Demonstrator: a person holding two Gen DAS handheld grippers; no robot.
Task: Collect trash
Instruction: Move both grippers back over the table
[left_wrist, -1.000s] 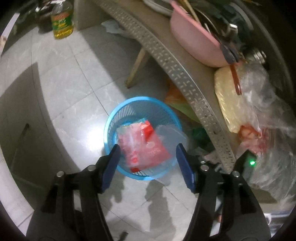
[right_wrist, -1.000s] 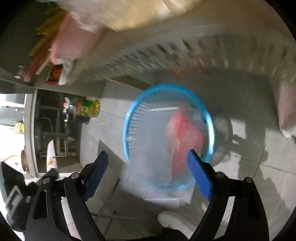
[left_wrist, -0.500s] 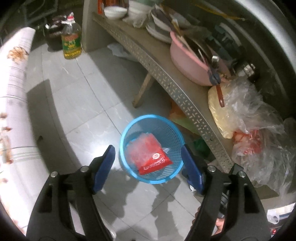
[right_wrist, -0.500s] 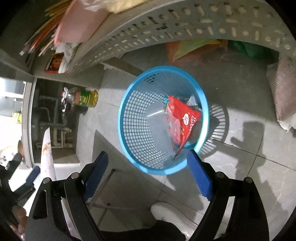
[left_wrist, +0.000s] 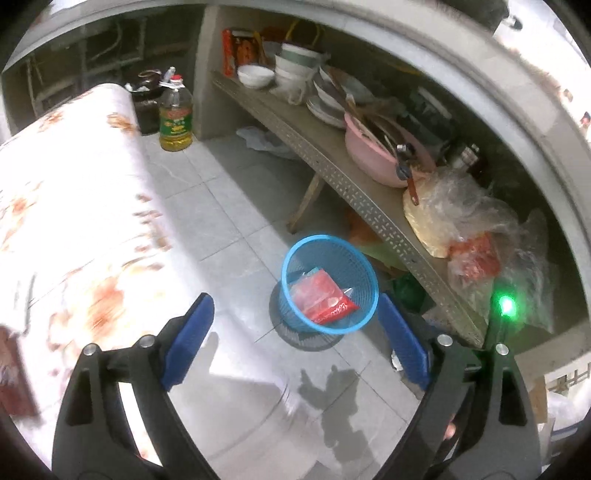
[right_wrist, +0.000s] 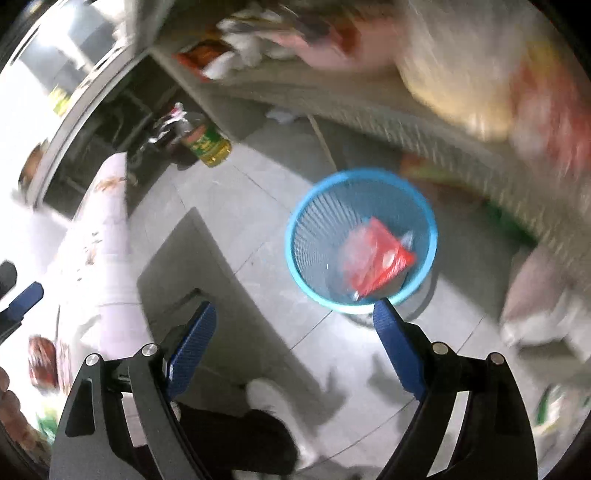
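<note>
A blue mesh trash basket (left_wrist: 364, 275) (right_wrist: 306, 229) stands on the tiled floor beside a low shelf. Inside it lie a red snack wrapper (left_wrist: 321, 301) (right_wrist: 376, 262) and a piece of clear plastic. My left gripper (left_wrist: 295, 321) hangs well above the floor with its jaws still opening and nothing between them. My right gripper (right_wrist: 293, 325) is also high above the basket, jaws opening, nothing held. The right wrist view is blurred.
A perforated metal shelf (left_wrist: 354, 188) holds bowls, a pink basin (left_wrist: 373, 155) and plastic bags (left_wrist: 476, 236). An oil bottle (left_wrist: 176, 118) (right_wrist: 208, 144) stands on the floor. A floral tablecloth (left_wrist: 74, 206) covers a table at left. A person's shoe (right_wrist: 273, 402) is below.
Both grippers have risen away from the basket, which now looks smaller. The wrapper and plastic dropped into the basket. The left jaws have widened. The tabletop has come into the left view.
</note>
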